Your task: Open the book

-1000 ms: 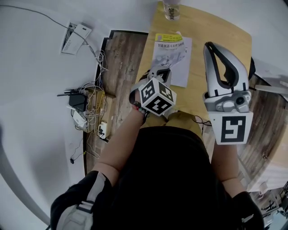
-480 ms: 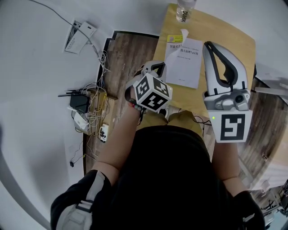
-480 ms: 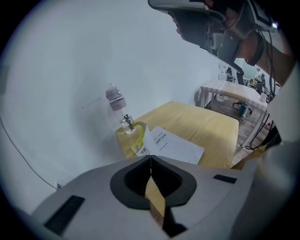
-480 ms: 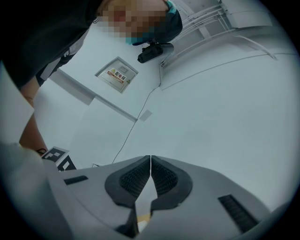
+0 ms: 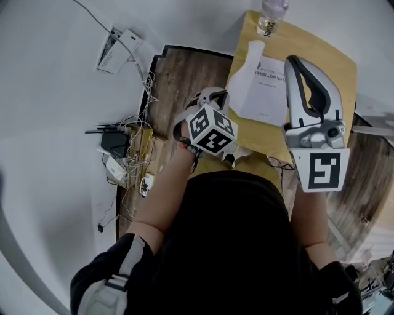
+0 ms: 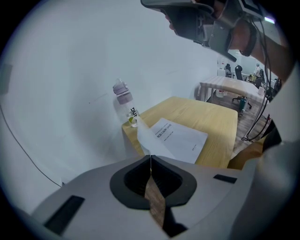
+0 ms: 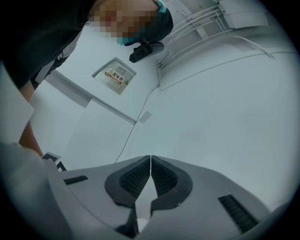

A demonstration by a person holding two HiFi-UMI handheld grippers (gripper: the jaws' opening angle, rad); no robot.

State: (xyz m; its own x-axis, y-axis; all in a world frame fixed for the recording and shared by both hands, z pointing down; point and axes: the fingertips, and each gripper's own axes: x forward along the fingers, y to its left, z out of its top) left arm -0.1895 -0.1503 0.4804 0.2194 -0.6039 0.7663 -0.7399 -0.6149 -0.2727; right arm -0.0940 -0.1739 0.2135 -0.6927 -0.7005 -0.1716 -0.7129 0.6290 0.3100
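You are mid-way through the opening: the book (image 5: 271,92) lies on the wooden table (image 5: 326,67), and its cover (image 6: 146,136) is lifted off the title page (image 6: 180,138) and stands raised along the book's left side, not yet laid flat. Your left gripper (image 6: 150,157) has its jaws closed together. In the left gripper view the cover tapers right down into their tips, so it looks pinched there by one corner. Your right gripper (image 7: 150,157) also has its jaws together, with nothing between them, and it points up at the wall above the table's right side. The next move, as I judge it, is to carry the cover further over to the left and down. Let go only once it will stay open, because the left gripper is out past the table's edge over the floor (image 5: 178,80), where nothing would support the sheet. In the head view the marker cube (image 5: 212,129) hides the pinch itself, and the raised cover hides the spine. The print on the title page is too small to read, and the bottle (image 5: 271,15) is cut off at the top edge.
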